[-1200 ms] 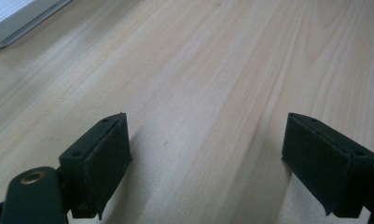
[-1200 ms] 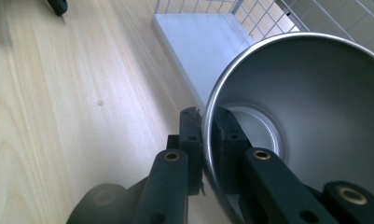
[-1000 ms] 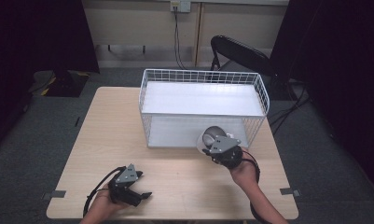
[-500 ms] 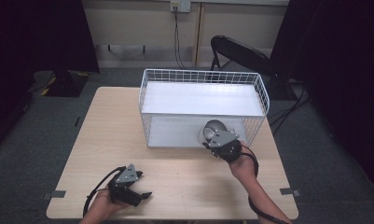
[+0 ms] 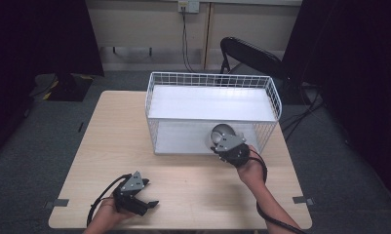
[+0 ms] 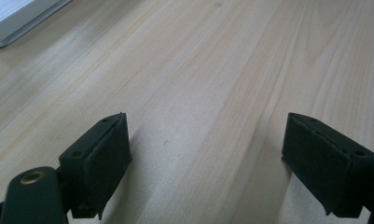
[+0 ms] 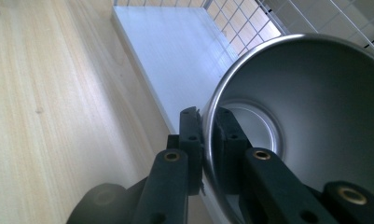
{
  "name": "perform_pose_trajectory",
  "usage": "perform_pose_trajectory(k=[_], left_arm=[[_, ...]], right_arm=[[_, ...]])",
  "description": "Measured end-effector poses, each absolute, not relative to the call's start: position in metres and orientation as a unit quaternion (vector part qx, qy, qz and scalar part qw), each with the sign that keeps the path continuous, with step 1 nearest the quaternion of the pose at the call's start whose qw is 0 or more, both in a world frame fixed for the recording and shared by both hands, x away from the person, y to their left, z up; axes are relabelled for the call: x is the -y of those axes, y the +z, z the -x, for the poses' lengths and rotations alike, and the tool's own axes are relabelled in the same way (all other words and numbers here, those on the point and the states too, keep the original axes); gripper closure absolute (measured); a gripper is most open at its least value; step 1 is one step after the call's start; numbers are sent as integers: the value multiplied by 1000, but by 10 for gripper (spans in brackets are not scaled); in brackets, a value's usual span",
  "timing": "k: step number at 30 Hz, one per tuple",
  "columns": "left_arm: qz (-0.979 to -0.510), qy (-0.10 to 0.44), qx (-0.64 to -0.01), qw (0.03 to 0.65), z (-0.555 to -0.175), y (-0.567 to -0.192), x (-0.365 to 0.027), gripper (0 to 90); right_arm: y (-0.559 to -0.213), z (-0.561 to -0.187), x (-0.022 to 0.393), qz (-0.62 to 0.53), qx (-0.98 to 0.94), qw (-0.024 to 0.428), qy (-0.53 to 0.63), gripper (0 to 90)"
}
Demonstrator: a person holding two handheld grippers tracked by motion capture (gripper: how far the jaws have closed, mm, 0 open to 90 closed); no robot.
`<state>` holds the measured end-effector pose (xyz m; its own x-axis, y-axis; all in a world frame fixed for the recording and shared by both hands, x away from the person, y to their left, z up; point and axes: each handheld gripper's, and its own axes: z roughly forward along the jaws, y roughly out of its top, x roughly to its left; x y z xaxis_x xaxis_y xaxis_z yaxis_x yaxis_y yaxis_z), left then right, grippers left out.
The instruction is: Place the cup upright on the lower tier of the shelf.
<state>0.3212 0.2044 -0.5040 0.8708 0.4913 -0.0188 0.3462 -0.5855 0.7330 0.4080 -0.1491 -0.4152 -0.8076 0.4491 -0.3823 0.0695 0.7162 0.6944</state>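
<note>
Work in hand: a metal cup (image 5: 221, 133) is being carried by the right gripper (image 5: 225, 145) at the near wall of a white wire basket (image 5: 273, 92); by the look of it, the cup is meant to be set into the basket.

Cup, place: it is held clear of the table (image 5: 115, 131), at the near long side of the basket and toward its right end. Whether it has crossed the rim cannot be told from the high view. In the right gripper view the cup (image 7: 310, 112) is seen tilted, its open mouth turned to the camera, with the basket's white floor (image 7: 175, 60) and wire wall beyond it.

Right fingers: clenched on the cup's rim, one finger (image 7: 190, 140) outside the wall and one inside.

Left fingers: released and spread wide, nothing between them; one finger (image 6: 98, 161) is seen just above bare wood. The left gripper (image 5: 140, 204) is held low at the near left of the table, well apart from the basket.

Done so far, as judged: the cup has been picked up and brought to the basket.

Left to do, as judged: the cup is to be lowered into the basket and let go.

Count: one cup, one basket, one table, two grippers, one dark chair (image 5: 251, 53) behind the table. No other loose thing is seen on the table.
</note>
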Motion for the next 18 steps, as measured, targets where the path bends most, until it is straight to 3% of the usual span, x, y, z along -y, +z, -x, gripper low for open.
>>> perform_pose_trajectory(k=[18], left_arm=[[-885, 93, -237, 389, -321, -504, -204, 146]], right_arm=[[-426, -416, 154, -147, -885, 286, 337, 835]])
